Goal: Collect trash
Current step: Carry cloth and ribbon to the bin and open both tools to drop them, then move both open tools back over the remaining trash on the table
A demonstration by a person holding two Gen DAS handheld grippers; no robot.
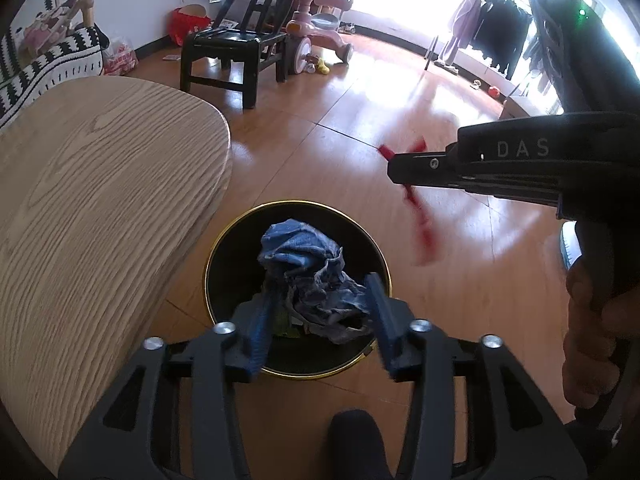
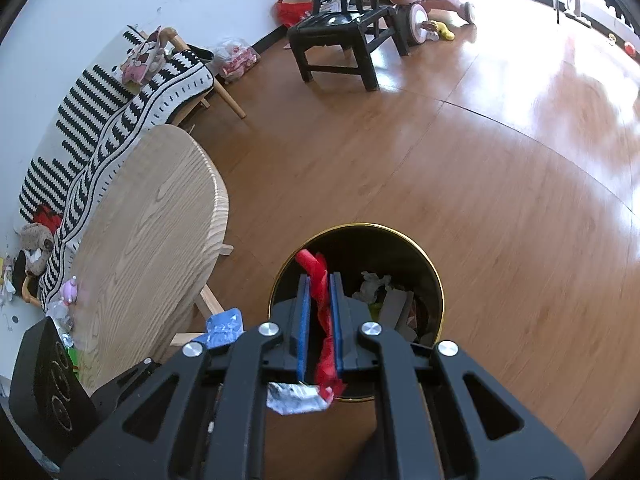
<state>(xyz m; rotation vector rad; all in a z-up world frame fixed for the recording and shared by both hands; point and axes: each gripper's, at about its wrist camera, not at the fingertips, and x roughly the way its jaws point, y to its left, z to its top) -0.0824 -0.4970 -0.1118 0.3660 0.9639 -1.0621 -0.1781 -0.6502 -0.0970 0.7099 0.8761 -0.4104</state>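
Left wrist view: the left gripper (image 1: pixel 320 312) hangs over a round black bin (image 1: pixel 224 256) with a gold rim, standing on the wood floor (image 1: pixel 320 152) just right of a pale wooden table (image 1: pixel 100 200). A crumpled blue wrapper (image 1: pixel 308 272), creased and faded with paler patches, sits between the two blue pads (image 1: pixel 380 312). The left pad presses against its near left side; the right pad lies along its right edge. The jaws stand moderately apart, and it cannot be told whether the wrapper is gripped or already loose. Most of the wrapper shows against the bin's dark interior.

To the right, the right gripper (image 1: pixel 394 164) enters side-on, with a blurred red wrapper (image 1: pixel 424 224) trailing down from its tip, beyond the bin's right rim.

Right wrist view: the right gripper (image 2: pixel 319 304) has its jaws nearly closed on the red wrapper (image 2: pixel 320 280), a twisted strip running the length of the pads, its far end poking past the tips and a silvery foil end showing at the near base. The tips lie over the left part of the bin (image 2: pixel 436 280), which holds pale scraps. A black chair (image 2: pixel 336 28) stands far off.
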